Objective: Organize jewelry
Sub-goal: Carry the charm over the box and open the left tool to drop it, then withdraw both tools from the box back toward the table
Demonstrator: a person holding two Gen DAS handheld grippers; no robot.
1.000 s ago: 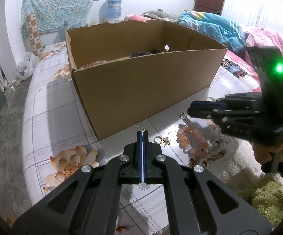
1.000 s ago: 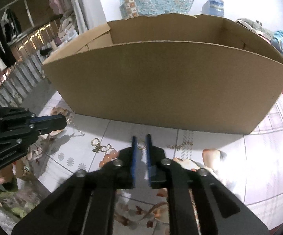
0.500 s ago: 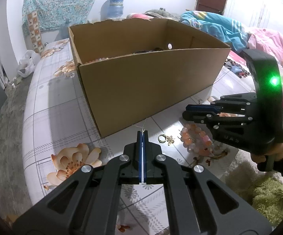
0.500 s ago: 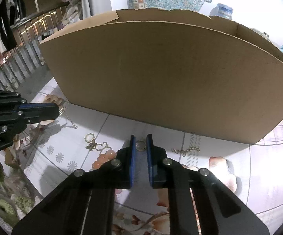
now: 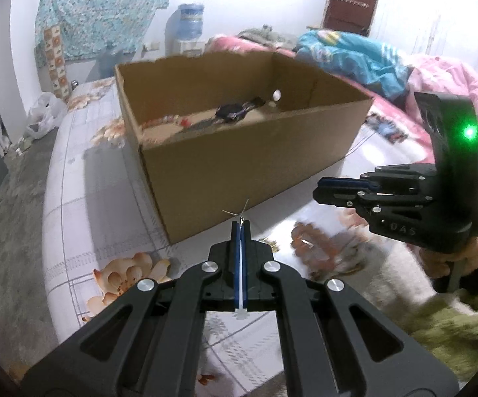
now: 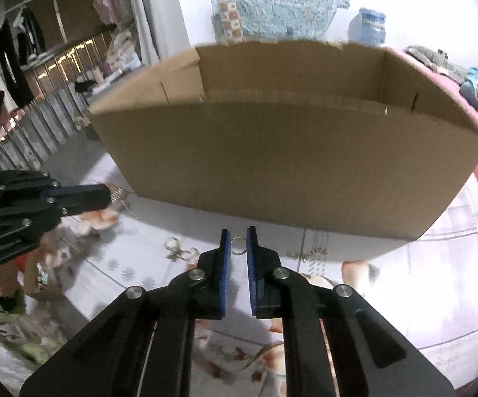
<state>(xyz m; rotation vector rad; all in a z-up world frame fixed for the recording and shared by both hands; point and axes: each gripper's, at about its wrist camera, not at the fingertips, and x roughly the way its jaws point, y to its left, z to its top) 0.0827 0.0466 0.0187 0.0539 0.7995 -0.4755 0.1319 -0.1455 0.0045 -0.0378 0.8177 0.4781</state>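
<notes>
My left gripper (image 5: 240, 228) is shut on a thin silver chain (image 5: 239, 213) whose end sticks out past the tips; in the right wrist view the chain (image 6: 119, 195) hangs from the left gripper (image 6: 105, 193). My right gripper (image 6: 238, 236) is shut on a small metal ring (image 6: 238, 245), held above the bed; it also shows in the left wrist view (image 5: 321, 190). The open cardboard box (image 5: 239, 152) stands just beyond both grippers, also seen in the right wrist view (image 6: 288, 162), with beads and dark jewelry (image 5: 235, 110) inside.
Loose jewelry lies on the floral sheet before the box: a gold ring piece (image 6: 176, 248), a short chain (image 6: 308, 254) and a pink bead bracelet (image 5: 318, 244). Blankets (image 5: 355, 56) pile at the back right. The bed's left edge (image 5: 48, 178) drops to the floor.
Both grippers have risen, each with its piece, so the box's inside now shows. The right gripper lifted the ring off the sheet.
</notes>
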